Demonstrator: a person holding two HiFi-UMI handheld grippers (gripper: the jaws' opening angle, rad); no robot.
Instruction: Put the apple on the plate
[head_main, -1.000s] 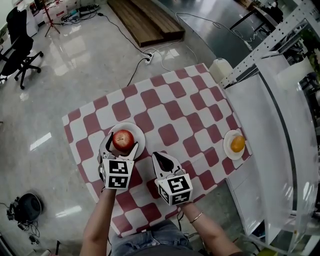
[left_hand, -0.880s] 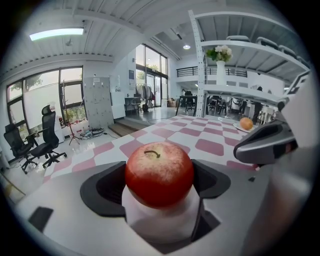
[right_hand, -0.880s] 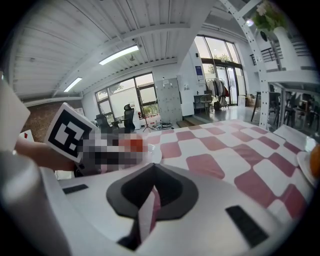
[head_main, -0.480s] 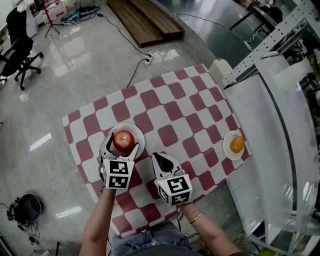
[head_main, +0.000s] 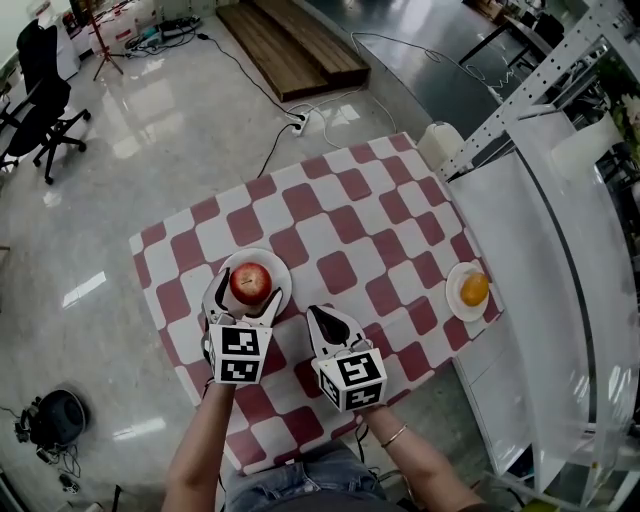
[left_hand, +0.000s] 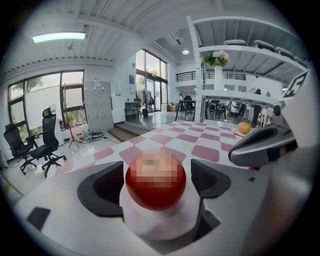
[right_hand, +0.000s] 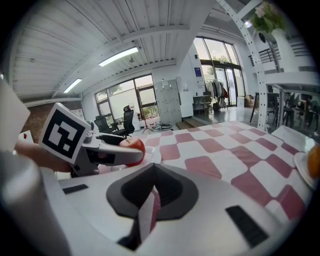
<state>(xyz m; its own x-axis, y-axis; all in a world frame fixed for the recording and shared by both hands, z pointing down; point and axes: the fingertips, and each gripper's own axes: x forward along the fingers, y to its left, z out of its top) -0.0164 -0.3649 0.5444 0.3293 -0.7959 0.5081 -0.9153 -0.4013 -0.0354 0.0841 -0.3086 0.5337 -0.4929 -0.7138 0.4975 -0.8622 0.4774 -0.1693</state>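
A red apple (head_main: 250, 283) rests on a white plate (head_main: 279, 268) near the left front of the checked table. My left gripper (head_main: 243, 293) reaches over the plate's near rim, its jaws on either side of the apple. In the left gripper view the apple (left_hand: 155, 180) sits on the plate (left_hand: 160, 224) with a small gap to each dark pad (left_hand: 102, 190), so the gripper (left_hand: 156, 184) is open. My right gripper (head_main: 326, 322) lies just right of the plate, shut and empty. In the right gripper view its jaws (right_hand: 151, 187) meet, and the apple (right_hand: 135, 148) shows behind the left gripper.
An orange (head_main: 475, 288) lies on a small plate (head_main: 456, 296) at the table's right edge. A white metal rack (head_main: 540, 250) stands against the right side. A pale round thing (head_main: 440, 140) is at the far right corner. An office chair (head_main: 40, 90) stands on the floor, far left.
The apple, the plate and both grippers keep their places; only the head view has shifted slightly.
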